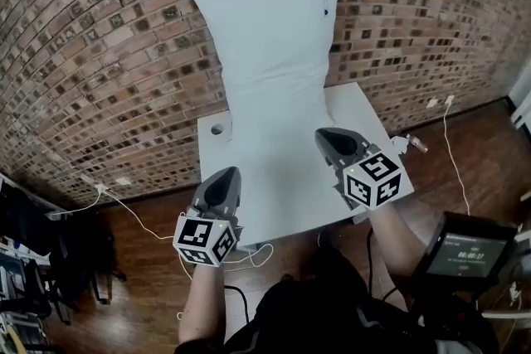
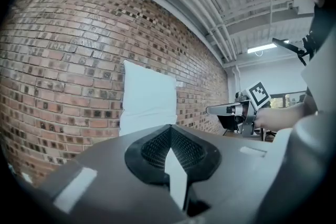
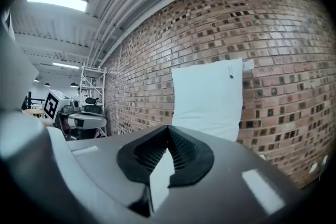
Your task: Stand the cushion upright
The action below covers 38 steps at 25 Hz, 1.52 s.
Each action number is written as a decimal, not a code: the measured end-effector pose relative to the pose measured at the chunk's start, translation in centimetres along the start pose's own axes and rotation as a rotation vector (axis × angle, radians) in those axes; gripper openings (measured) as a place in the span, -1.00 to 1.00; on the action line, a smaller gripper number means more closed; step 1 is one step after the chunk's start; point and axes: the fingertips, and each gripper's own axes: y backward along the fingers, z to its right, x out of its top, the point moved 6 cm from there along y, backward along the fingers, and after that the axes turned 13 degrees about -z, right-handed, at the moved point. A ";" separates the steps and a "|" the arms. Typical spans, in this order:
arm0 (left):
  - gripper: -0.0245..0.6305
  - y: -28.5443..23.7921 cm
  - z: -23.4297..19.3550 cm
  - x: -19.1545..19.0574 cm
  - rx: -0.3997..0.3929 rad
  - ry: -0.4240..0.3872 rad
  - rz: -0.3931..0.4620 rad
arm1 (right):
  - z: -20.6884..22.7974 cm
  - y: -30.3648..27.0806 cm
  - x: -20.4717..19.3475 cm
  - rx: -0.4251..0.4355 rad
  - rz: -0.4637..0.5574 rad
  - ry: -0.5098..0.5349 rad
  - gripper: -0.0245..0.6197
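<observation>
A pale blue-white cushion (image 1: pixel 270 54) stands upright on the far part of a small white table (image 1: pixel 353 116) and leans against the brick wall; it also shows in the left gripper view (image 2: pixel 148 97) and the right gripper view (image 3: pixel 209 98). My left gripper (image 1: pixel 222 180) is shut with nothing in it, near the table's front left edge, clear of the cushion. My right gripper (image 1: pixel 330 138) is shut and empty too, over the table's right side, near the cushion's lower right but apart from it.
The brick wall (image 1: pixel 108 54) runs behind the table. Cables and a plug (image 1: pixel 99 191) lie on the wooden floor at left, another cable (image 1: pixel 448 137) at right. A screen device (image 1: pixel 465 249) sits at lower right, dark gear (image 1: pixel 33 261) at lower left.
</observation>
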 end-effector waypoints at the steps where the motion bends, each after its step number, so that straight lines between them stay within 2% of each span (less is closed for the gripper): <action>1: -0.91 0.7 0.2 -0.3 -0.011 -0.011 -0.004 | -1.0 0.4 -0.2 0.003 -0.003 0.004 -0.90; 5: -0.91 2.8 1.8 -1.0 0.004 -0.114 -0.040 | -4.8 1.9 -0.5 0.043 -0.015 0.064 -0.90; 9: -0.91 3.7 3.4 -0.3 -0.020 -0.106 -0.021 | -5.8 3.4 -0.4 0.034 -0.011 0.051 -0.90; 14: -0.91 4.4 5.5 -0.8 0.010 -0.157 -0.027 | -5.7 5.2 -0.7 0.040 -0.003 0.055 -0.90; 19: -0.91 4.1 7.4 -1.9 -0.008 -0.035 -0.022 | -4.8 7.8 -2.2 0.059 -0.003 0.040 -0.90; 23: -0.91 3.2 10.5 -1.2 0.002 -0.073 -0.034 | -2.8 10.8 -2.8 0.056 0.007 0.005 -0.90; 29: -0.91 3.5 13.4 0.5 0.004 0.073 0.037 | -0.9 15.3 -3.4 0.110 -0.016 -0.012 -0.90; 31: -0.91 3.5 13.9 0.8 0.019 0.104 0.037 | -0.3 16.4 -3.5 0.127 -0.020 -0.009 -0.90; 34: -0.91 4.0 14.9 1.0 0.042 0.082 0.018 | 0.7 17.5 -4.0 0.130 -0.001 -0.003 -0.90; 38: -0.91 4.5 15.8 1.2 0.019 0.036 0.016 | 1.5 18.4 -4.4 0.098 0.038 -0.010 -0.90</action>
